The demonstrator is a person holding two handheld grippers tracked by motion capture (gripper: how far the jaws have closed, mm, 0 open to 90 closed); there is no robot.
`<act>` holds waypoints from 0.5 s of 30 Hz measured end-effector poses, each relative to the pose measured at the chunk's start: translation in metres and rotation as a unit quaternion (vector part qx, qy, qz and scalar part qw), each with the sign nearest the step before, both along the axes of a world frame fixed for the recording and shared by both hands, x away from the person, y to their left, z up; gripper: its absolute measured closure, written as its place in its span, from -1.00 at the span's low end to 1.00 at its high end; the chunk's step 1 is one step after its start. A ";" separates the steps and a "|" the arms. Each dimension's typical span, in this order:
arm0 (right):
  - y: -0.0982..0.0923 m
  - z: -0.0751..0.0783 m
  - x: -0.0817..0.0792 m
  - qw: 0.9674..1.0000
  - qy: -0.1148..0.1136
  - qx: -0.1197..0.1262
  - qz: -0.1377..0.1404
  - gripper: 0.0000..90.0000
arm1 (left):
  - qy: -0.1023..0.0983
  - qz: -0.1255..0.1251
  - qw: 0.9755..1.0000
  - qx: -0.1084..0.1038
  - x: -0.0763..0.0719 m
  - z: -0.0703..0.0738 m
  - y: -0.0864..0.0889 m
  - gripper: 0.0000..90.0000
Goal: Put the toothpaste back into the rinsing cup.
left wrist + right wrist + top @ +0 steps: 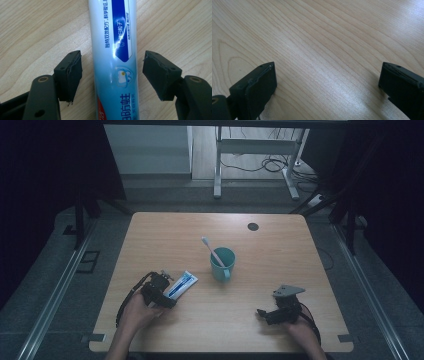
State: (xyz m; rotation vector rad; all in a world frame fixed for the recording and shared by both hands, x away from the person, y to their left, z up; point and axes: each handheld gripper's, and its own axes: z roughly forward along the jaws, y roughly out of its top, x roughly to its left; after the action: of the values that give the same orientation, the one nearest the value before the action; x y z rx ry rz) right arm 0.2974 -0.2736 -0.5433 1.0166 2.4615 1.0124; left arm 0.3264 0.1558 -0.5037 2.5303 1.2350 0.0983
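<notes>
High view: light wooden table (150, 235); teal plastic mug (223, 264) at centre holding a pink-and-white toothbrush (212, 251). White-and-blue toothpaste tube (182, 284) lies flat at the mug's 8 o'clock, my left gripper (167, 287) at its near end. My right gripper (265, 314) rests at the mug's 4 o'clock.

Left gripper view: the tube (115, 60) lies between my parted jaws, pads clear of it on both sides. To grip well I would centre, then close squarely.

Right gripper view: jaws wide apart, bare tabletop (319, 50) between.
</notes>
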 end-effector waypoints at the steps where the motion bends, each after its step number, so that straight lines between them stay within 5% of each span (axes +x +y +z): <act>1: 0.000 0.000 0.000 1.000 0.000 0.000 0.000 -0.97 | 0.004 -0.003 1.000 0.005 0.001 0.000 -0.001 -0.29; 8: 0.000 0.000 0.000 1.000 0.001 0.000 0.000 -0.97 | 0.035 -0.019 0.998 0.039 0.010 0.001 -0.009 -0.28; 15: 0.000 0.000 0.000 1.000 0.001 0.000 0.000 -0.97 | 0.058 -0.035 0.994 0.083 0.019 0.000 -0.017 -0.19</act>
State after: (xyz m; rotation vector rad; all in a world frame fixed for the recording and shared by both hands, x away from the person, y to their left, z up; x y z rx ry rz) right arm 0.2973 -0.2736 -0.5433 1.0165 2.4633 1.0122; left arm 0.3454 0.1391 -0.5033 2.7556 1.2261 0.0402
